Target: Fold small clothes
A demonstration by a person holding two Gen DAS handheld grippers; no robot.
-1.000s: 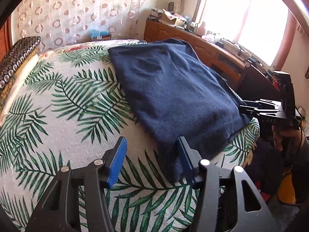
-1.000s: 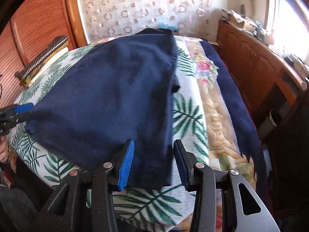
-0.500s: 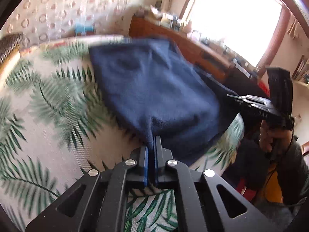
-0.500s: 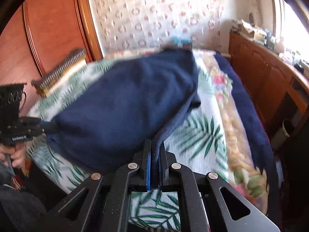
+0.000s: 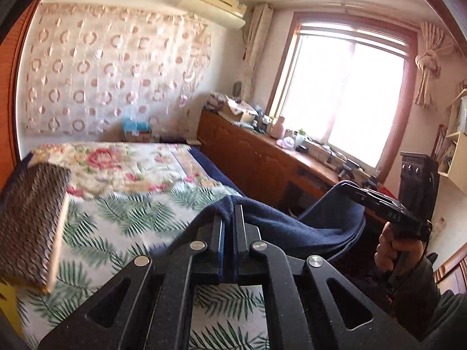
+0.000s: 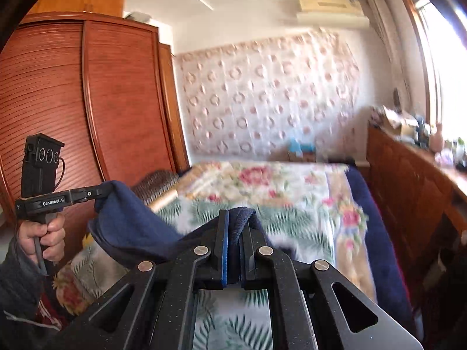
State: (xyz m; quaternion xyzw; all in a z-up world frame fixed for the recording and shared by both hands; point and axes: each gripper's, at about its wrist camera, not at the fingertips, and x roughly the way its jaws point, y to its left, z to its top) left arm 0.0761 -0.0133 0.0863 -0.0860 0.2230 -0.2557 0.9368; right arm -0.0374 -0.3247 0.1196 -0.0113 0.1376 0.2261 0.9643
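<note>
The bed, with its palm-leaf and flowered cover, is serving as the landmark here. A navy garment is hanging above the near end of the bed, slung between the two tools, and none of the visible cloth is lying on the cover. The left hand-held gripper is clamping one corner of the garment with its jaws together on the cloth. The right hand-held gripper is pinching the other corner just as tightly, off the window side of the bed's near end.

The main risk, as a judgement, is sitting in those two small pinches. Each is biting only a thin fold of thick, fleecy cloth, so a quick swing could be pulling a corner free and dropping the garment in a heap on the bed. The middle is sagging in a deep curve between the hands; if the hands are not keeping it taut and level, the cloth could be landing crooked, with a bunched crease instead of a clean fold line. A woven mat is lying at the wall side of the bed, and a trailing edge could be catching on it.

As for containers, a small open cardboard box is standing beyond the head of the bed with something light blue poking out of it. Blur is making its contents impossible to name.
</note>
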